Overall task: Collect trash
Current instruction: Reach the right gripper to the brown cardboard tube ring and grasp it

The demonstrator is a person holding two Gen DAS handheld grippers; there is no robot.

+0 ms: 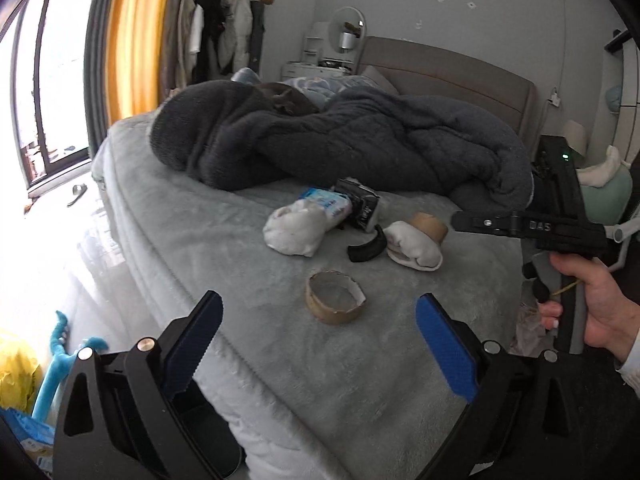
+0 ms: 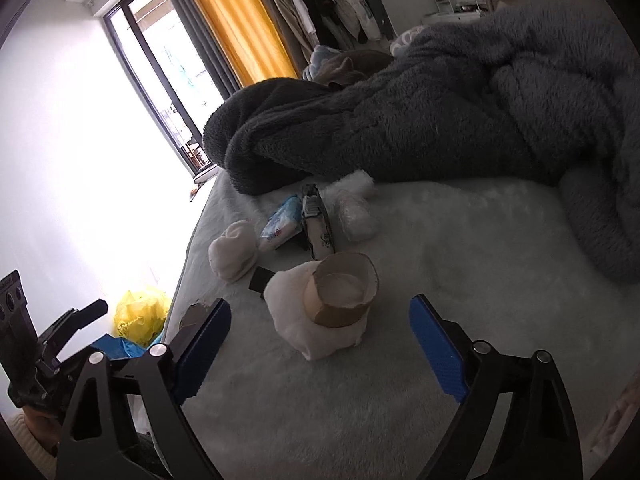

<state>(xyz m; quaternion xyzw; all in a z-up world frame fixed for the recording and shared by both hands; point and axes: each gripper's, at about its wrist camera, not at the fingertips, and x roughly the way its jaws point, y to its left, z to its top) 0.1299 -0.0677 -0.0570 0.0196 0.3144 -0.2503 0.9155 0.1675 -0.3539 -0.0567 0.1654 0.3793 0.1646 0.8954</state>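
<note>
Trash lies on the grey bed sheet. A torn cardboard ring sits just ahead of my open left gripper, nothing touching its pads. Beyond it are a white wad, a blue-white wipes pack, a black wrapper and a black curved piece. In the right wrist view, a cardboard roll stands on a white tissue, just ahead of my open right gripper. The other ring is partly hidden behind its left finger.
A rumpled dark fleece blanket covers the far half of the bed. A yellow bag and blue items lie on the floor at the left bed edge. A hand holds the right gripper at the bed's right side.
</note>
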